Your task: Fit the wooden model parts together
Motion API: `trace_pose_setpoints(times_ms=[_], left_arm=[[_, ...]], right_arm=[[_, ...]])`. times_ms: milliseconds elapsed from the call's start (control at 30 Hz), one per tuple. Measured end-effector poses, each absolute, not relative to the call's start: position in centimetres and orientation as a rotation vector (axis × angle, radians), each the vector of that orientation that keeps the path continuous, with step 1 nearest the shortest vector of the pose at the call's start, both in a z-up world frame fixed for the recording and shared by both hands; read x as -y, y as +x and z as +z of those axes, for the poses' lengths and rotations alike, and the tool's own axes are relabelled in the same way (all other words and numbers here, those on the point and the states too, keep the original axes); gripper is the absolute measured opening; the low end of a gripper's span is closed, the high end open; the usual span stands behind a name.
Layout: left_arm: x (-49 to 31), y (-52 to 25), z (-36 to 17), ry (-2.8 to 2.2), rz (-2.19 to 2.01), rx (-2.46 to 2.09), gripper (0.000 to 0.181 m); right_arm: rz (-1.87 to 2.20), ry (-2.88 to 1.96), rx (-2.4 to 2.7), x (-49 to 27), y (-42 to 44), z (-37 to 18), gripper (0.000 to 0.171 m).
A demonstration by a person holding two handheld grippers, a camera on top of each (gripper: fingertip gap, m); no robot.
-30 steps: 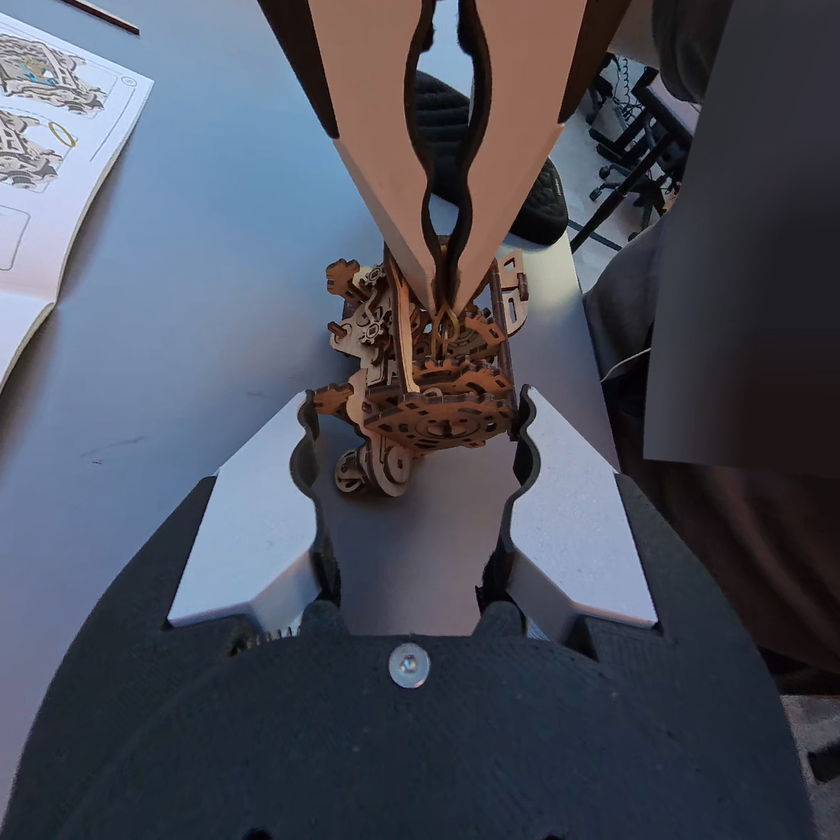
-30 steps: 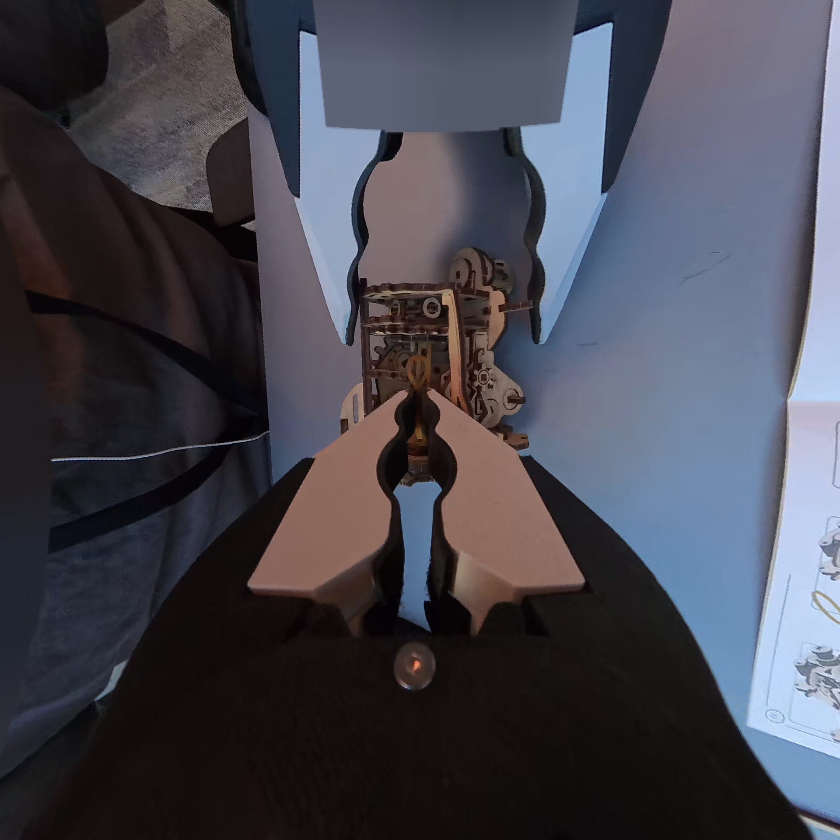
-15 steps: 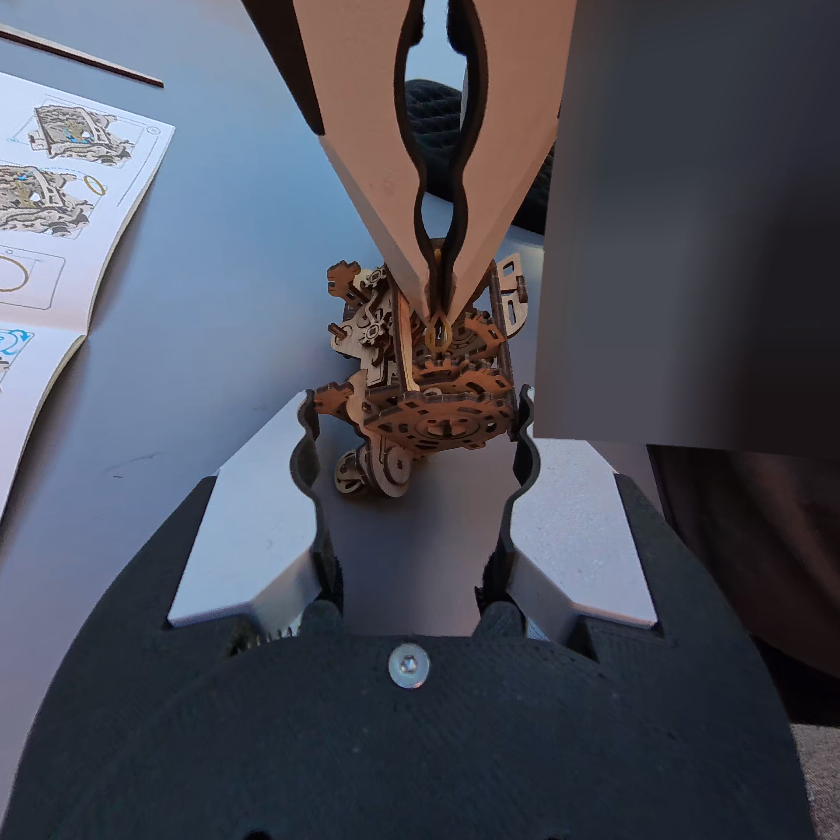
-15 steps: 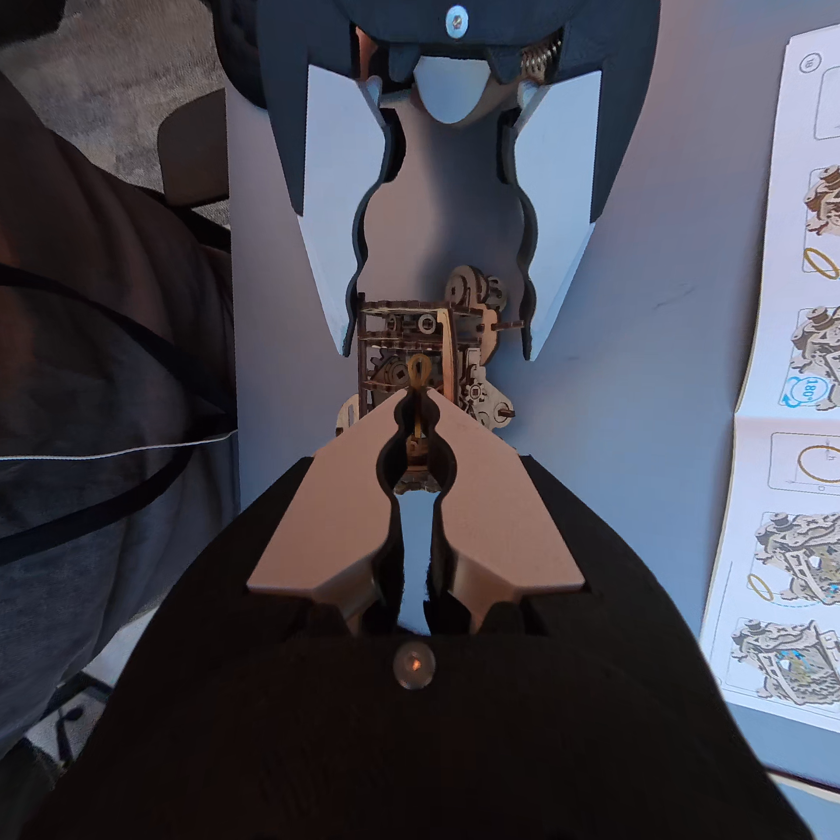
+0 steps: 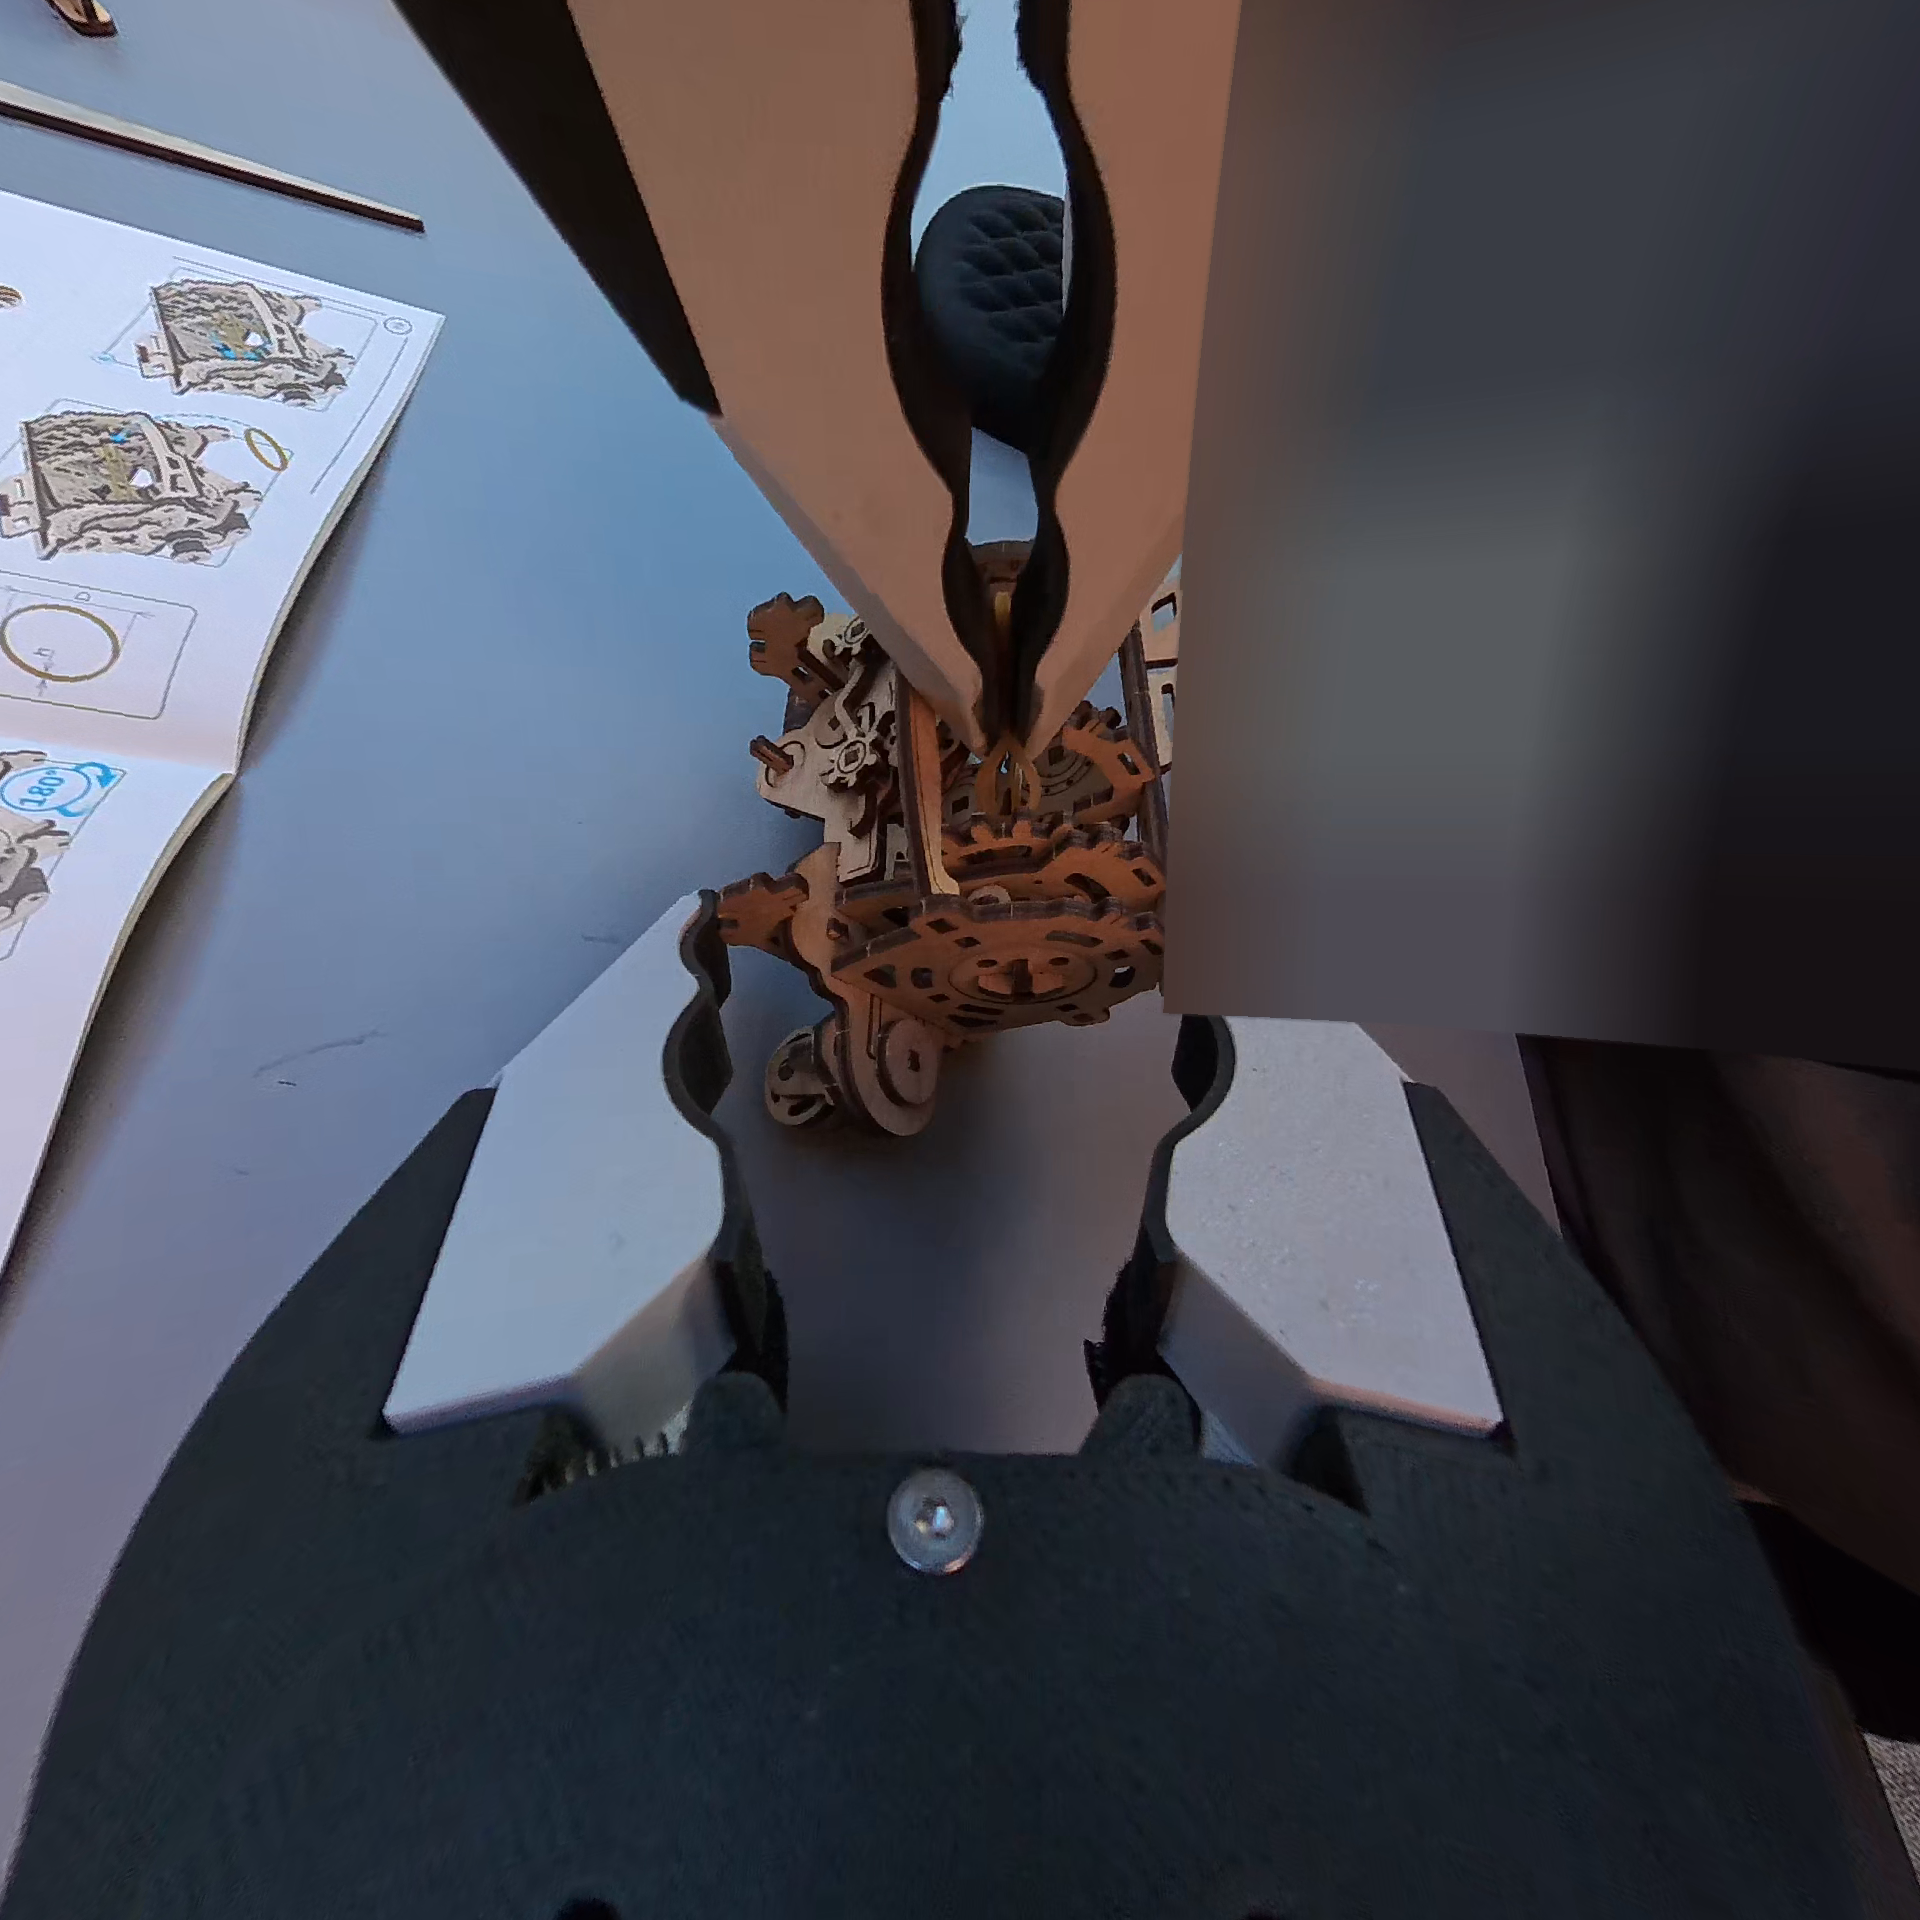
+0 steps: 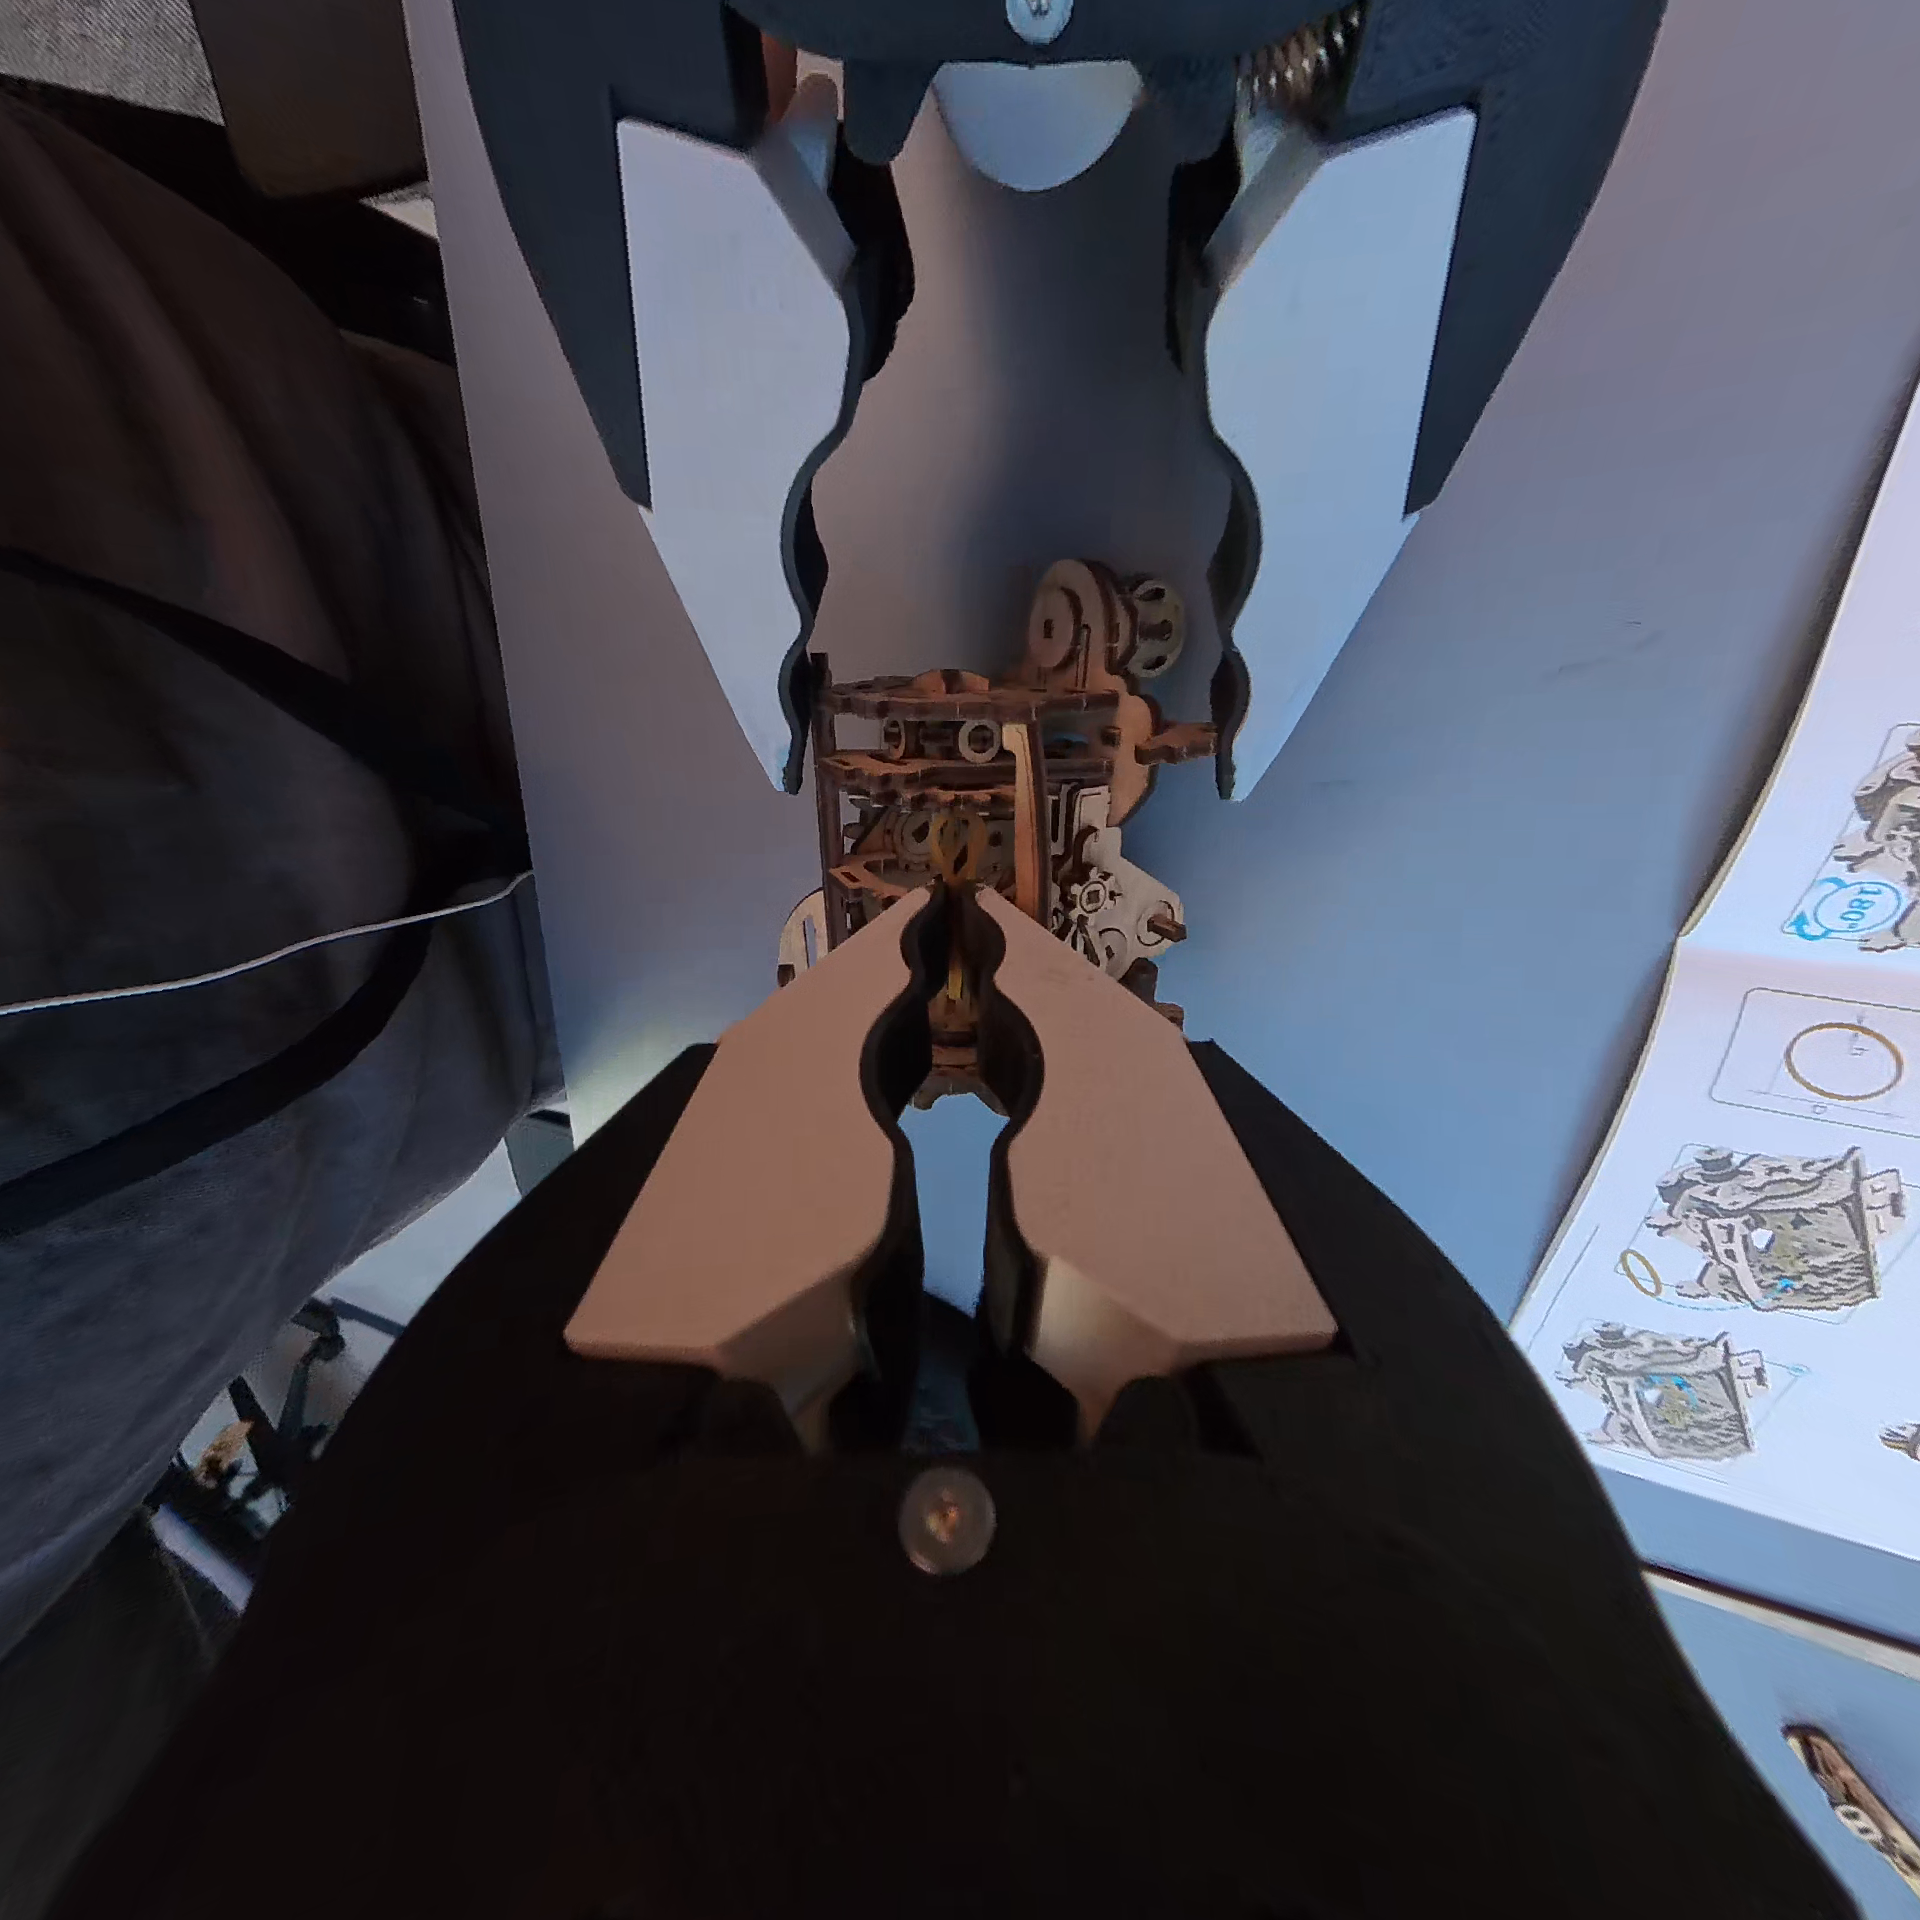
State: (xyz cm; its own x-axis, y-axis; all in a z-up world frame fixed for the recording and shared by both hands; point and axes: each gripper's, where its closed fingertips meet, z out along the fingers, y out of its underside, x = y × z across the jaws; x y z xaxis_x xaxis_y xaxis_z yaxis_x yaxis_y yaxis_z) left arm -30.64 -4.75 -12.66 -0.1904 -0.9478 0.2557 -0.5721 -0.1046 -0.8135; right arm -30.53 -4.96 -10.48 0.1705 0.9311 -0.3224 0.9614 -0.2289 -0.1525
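The wooden model (image 5: pixel 997 935), a brown laser-cut gear assembly, stands on the grey table (image 5: pixel 468 727). My left gripper (image 5: pixel 945 966) is open, with one fingertip on each side of the model's near end. It also shows in the right wrist view (image 6: pixel 1008 784), flanking the model (image 6: pixel 935 727). My right gripper (image 6: pixel 945 894) is shut on a small yellow rubber band (image 6: pixel 954 844) and holds its loop over the top of the model. In the left wrist view the right gripper (image 5: pixel 1003 738) comes down from above with the band (image 5: pixel 1003 790) at its tips.
An open instruction booklet (image 5: pixel 156 520) lies on the table to the left, also in the right wrist view (image 6: pixel 1818 1143). A thin wooden strip (image 5: pixel 208 166) lies behind it. A loose wooden part (image 6: pixel 1849 1787) lies nearby. A person's dark clothing (image 6: pixel 208 727) is beyond the table edge.
Both views have shifted, so more of the booklet and of the left gripper's base shows. The right gripper stays shut on the band over the model. The left jaws stay open.
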Motion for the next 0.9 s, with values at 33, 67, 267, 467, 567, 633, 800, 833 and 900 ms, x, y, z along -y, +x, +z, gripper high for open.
trace_pose_setpoints(times_ms=[33,67,267,467,567,633,800,833,900], left_arm=[[4.74,-30.64,-12.66,-1.663,-1.219,-1.759,0.086],[4.74,-30.63,-12.66,-1.664,-1.219,-1.758,0.086],[4.56,-30.72,-12.63,-1.675,-1.235,-1.737,0.086],[4.56,-30.69,-12.63,-1.675,-1.246,-1.738,0.086],[4.53,-30.64,-12.58,-1.675,-1.263,-1.730,0.086],[4.56,-30.58,-12.58,-1.675,-1.276,-1.727,0.086],[4.52,-30.52,-12.55,-1.680,-1.307,-1.711,0.086],[4.51,-30.51,-12.54,-1.680,-1.311,-1.709,0.086],[4.52,-30.50,-12.53,-1.681,-1.317,-1.708,0.086]], right_arm=[[-0.519,2.322,-1.896,4.98,-30.48,-10.50,0.000],[-0.498,2.311,-1.894,4.99,-30.44,-10.51,0.000],[-0.428,2.272,-1.880,4.72,-30.32,-10.44,0.000],[-0.494,2.273,-1.852,4.84,-30.44,-10.50,0.000],[-0.522,2.286,-1.843,4.78,-30.44,-10.45,0.000],[-0.536,2.279,-1.847,4.78,-30.40,-10.48,0.000],[-0.574,2.278,-1.834,4.62,-30.52,-10.49,0.000],[-0.578,2.280,-1.838,4.57,-30.59,-10.51,0.000],[-0.574,2.274,-1.853,4.53,-30.60,-10.53,0.000]])
